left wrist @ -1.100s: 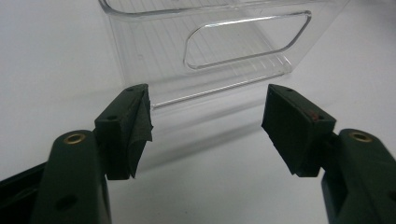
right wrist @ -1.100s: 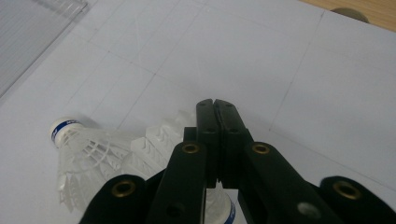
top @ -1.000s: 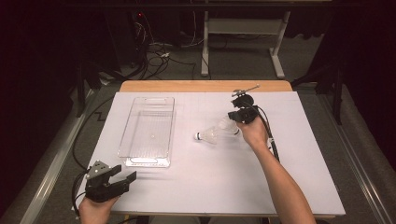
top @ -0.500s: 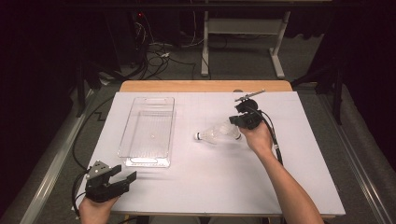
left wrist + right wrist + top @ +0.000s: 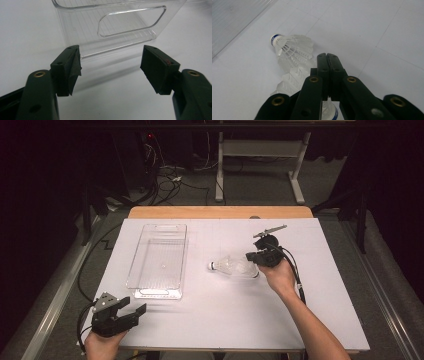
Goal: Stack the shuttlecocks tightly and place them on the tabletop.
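Observation:
Two white feather shuttlecocks lie together in the middle of the white table. In the right gripper view one shuttlecock points its blue-banded cork to the upper left, and a second shuttlecock lies partly under the jaws. My right gripper hovers at their right end, its jaws pressed flat together with nothing seen between them. My left gripper rests at the near left corner, open and empty, facing the short end of a clear plastic tray.
The empty clear tray stands left of the shuttlecocks, its ribbed wall at the upper left of the right gripper view. A wooden table edge runs along the back. Cables and a desk frame lie on the floor beyond.
My right hand has shifted a little toward the near side, staying over the shuttlecocks' right end. The left gripper and tray have not moved.

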A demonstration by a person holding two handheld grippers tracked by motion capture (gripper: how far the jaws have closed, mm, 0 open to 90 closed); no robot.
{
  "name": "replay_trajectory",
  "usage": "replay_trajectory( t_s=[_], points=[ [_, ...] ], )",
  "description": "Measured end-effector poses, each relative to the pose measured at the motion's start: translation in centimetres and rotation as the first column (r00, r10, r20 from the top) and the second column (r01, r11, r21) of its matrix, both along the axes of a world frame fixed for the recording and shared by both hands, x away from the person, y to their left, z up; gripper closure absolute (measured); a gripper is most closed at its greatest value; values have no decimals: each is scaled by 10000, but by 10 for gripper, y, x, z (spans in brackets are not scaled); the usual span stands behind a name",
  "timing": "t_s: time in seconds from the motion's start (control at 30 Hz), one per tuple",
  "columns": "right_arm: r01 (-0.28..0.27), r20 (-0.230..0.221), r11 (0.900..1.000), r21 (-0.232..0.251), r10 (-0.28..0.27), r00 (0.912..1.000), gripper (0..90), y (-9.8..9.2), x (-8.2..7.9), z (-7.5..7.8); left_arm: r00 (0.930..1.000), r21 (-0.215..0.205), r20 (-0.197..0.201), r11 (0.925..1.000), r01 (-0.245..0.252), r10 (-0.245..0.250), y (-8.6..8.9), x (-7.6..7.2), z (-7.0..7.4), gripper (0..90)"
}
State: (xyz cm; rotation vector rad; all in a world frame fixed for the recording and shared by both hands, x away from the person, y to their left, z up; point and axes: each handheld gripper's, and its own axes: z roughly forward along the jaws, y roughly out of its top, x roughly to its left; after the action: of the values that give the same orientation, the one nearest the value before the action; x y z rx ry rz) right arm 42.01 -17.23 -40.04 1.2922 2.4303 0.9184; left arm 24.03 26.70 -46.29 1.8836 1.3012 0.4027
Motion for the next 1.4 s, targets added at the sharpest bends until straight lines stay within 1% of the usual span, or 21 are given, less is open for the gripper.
replay_trajectory(
  t_s=[0.4,0.73,1.07,1.23,1.4],
  points=[
    [-568,135,9983,141,566,9983,900,1,-21,-2,10000,6,-9,10000,0,0,0,0,0,331],
    [-1078,208,9936,340,1071,9940,900,11,-35,-7,10000,-24,-19,10000,-36,36,1,0,0,331],
    [-1471,250,9882,437,1461,9890,898,24,-41,-11,10000,-23,-20,10000,-35,35,1,0,0,332],
    [-1665,431,9850,451,1646,9854,897,32,-43,-12,10000,-14,-19,10000,-46,46,1,0,0,330],
    [-1842,407,9818,459,1824,9824,896,42,-45,-15,10000,1,-22,10000,-60,60,0,1,0,330]
  ],
)
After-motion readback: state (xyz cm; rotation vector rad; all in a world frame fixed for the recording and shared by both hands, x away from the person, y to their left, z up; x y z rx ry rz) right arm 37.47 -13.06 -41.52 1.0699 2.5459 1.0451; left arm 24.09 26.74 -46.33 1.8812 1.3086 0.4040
